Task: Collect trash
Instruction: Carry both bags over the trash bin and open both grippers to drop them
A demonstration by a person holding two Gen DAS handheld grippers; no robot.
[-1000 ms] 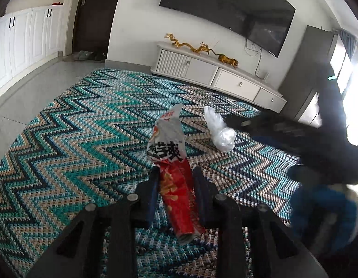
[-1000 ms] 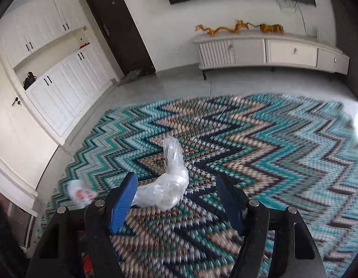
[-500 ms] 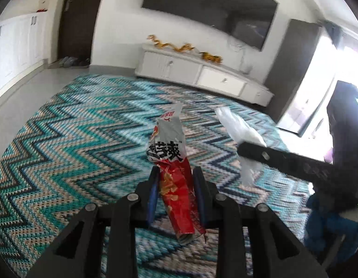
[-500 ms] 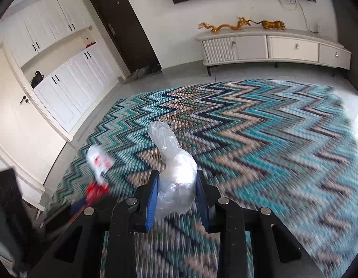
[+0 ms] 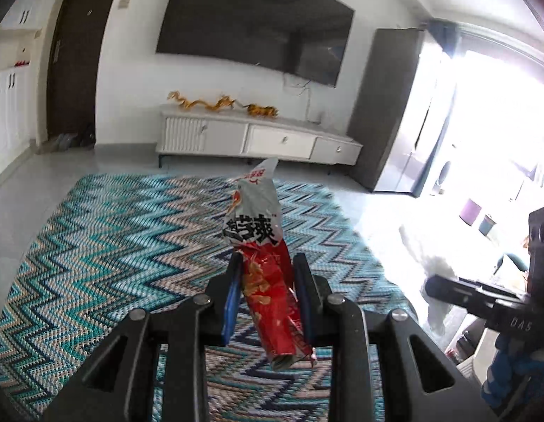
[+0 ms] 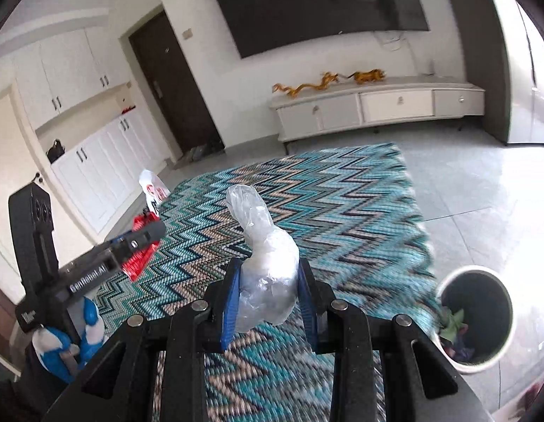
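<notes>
My left gripper is shut on a red and silver snack wrapper that sticks up between its fingers, held above the zigzag rug. My right gripper is shut on a crumpled clear plastic bag, also held above the rug. A white trash bin with dark inside and some trash in it stands on the tiled floor at the lower right of the right wrist view. The left gripper with the wrapper shows at the left of that view. The right gripper's body shows at the right of the left wrist view, its bag washed out by glare.
A white TV cabinet with gold dragon ornaments stands against the far wall under a wall-mounted TV. White cupboards and a dark door are at the left. A bright window area lies to the right.
My right gripper closed on the plastic bag and lifted it off the rug. Both grippers rose and swung right, bringing the trash bin into the right wrist view. The left kept its wrapper.
</notes>
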